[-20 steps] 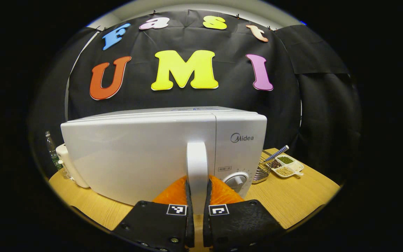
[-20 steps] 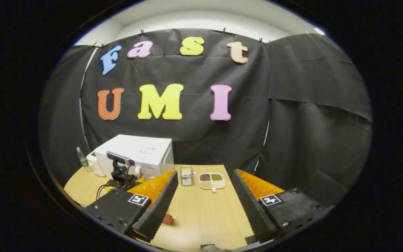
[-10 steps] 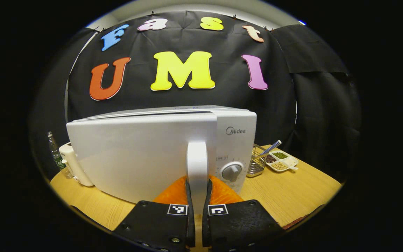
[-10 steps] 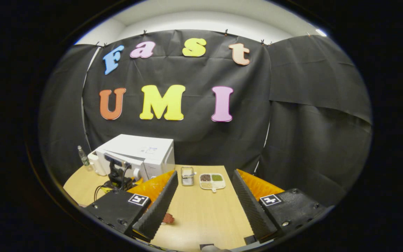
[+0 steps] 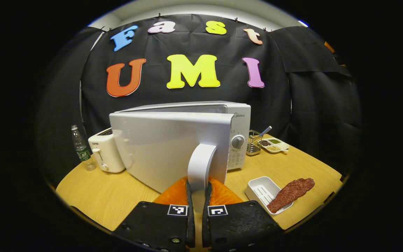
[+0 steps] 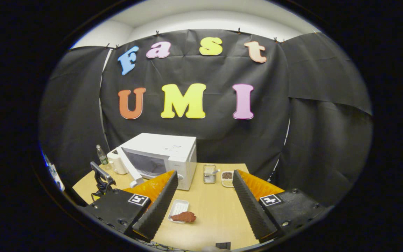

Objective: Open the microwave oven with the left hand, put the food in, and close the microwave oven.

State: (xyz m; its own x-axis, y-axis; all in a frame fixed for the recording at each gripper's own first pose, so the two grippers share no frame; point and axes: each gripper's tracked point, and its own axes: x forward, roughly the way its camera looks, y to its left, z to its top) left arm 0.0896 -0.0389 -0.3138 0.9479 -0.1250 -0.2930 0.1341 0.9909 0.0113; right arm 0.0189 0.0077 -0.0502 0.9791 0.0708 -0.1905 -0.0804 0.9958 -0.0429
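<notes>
Left gripper [image 5: 197,196] is clamped narrow on the door handle [image 5: 200,164], microwave door [image 5: 166,147] swung partway out — rigid, hinged, so a firm grip low on the handle looks right. Right gripper [image 6: 204,196] hangs wide, holding nothing. The meat [image 6: 184,217] lies across its white tray [image 6: 177,207] on the surface [image 6: 215,210] — probably soft and slippery; take the tray's rim.

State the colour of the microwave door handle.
White; the door handle shows best in the left gripper view.

Black cloth wall [image 6: 310,140], wooden table [image 6: 215,210]
</notes>
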